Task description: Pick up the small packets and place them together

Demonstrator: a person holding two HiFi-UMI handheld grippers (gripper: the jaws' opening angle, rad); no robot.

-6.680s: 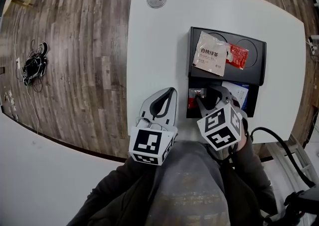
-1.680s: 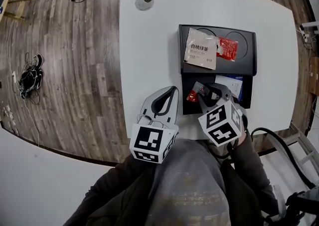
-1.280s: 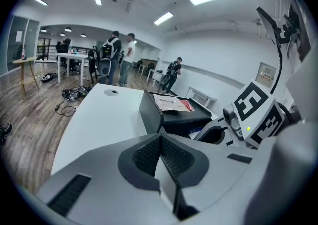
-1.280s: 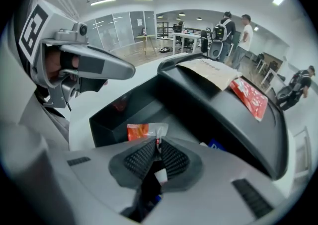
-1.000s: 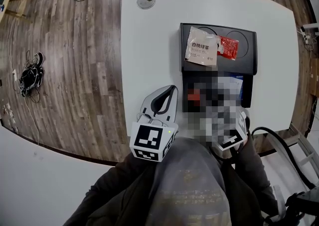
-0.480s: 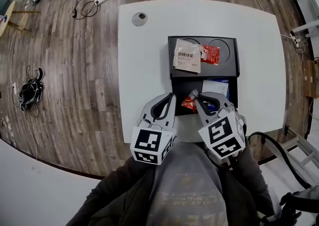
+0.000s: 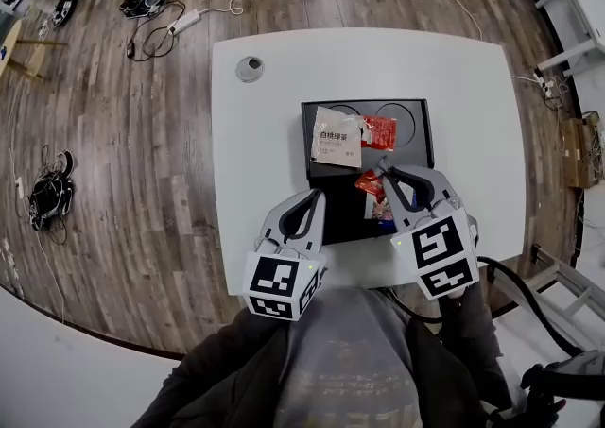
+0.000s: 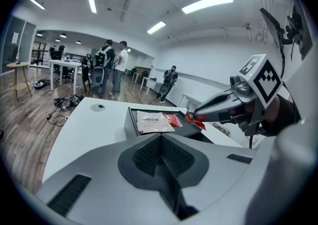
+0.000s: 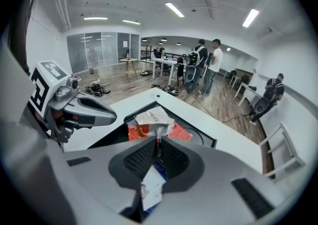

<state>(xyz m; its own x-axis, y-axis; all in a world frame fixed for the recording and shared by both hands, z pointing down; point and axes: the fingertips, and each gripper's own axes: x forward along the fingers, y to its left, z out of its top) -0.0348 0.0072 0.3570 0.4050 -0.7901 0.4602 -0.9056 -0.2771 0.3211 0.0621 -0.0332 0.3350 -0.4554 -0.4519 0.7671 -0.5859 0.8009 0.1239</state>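
- Right gripper (image 7: 383,171) pinches a red packet (image 7: 369,187) and a white-blue packet (image 9: 151,189) above the near half of the black tray (image 7: 326,214).
- Two in one pinch: either could slide out short of the white packet (image 7: 337,136) at the tray's far end.
- Left gripper (image 7: 317,195) pressed together, empty.

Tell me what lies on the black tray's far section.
A beige paper sachet and a small red packet lie side by side. Whatever is under the sachet is covered.

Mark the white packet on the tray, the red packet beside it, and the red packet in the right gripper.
white packet (image 7: 337,136), head view, middle of its printed face.
red packet (image 7: 380,131), head view, its centre.
held red packet (image 9: 138,131), right gripper view, its red face beyond the closed jaws.
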